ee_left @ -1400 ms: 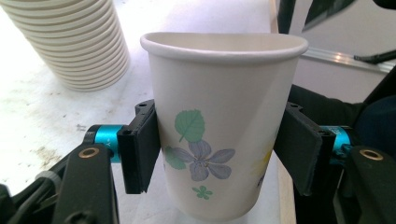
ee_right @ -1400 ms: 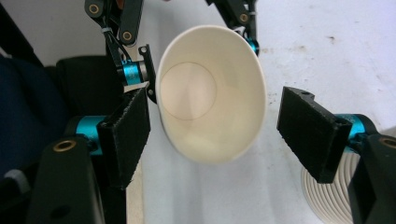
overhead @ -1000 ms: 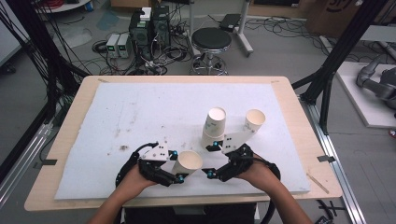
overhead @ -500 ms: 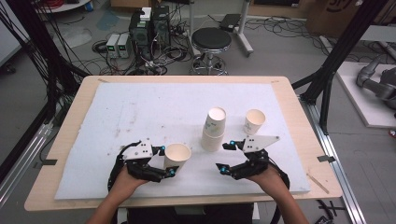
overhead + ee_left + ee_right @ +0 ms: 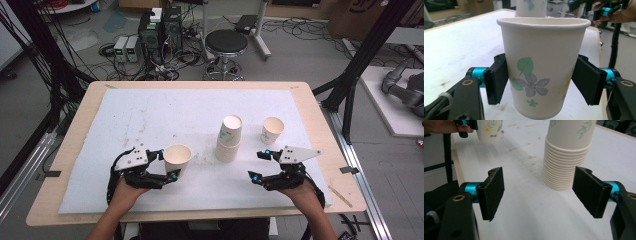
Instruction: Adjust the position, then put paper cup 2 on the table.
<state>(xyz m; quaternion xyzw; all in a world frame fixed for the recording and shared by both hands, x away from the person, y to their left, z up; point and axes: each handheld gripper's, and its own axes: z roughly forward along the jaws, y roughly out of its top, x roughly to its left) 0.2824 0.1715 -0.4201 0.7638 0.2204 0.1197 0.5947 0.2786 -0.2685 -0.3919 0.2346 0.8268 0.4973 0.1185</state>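
Observation:
A flowered paper cup (image 5: pixel 177 157) (image 5: pixel 541 67) stands upright on the white mat, front left. My left gripper (image 5: pixel 169 164) (image 5: pixel 540 82) straddles it. Its jaws have just been opening, and the pads sit at the cup's sides without squeezing it. A tall stack of cups (image 5: pixel 229 137) (image 5: pixel 567 152) stands mid-table, with a single cup (image 5: pixel 272 130) to its right. My right gripper (image 5: pixel 258 165) (image 5: pixel 539 195) is open and empty, low over the mat, just short of the stack's base. The left-hand cup (image 5: pixel 489 131) shows in the far left of the right gripper view.
The white mat (image 5: pixel 150 115) covers most of the wooden table (image 5: pixel 310 100). A stool (image 5: pixel 226 42) and computer boxes (image 5: pixel 160 25) with cables stand beyond the far edge. Black frame posts (image 5: pixel 350 95) flank the table.
The left gripper moved left with the cup, which went from tilted to upright on the mat. The right gripper moved right and a little lower, away from the left one.

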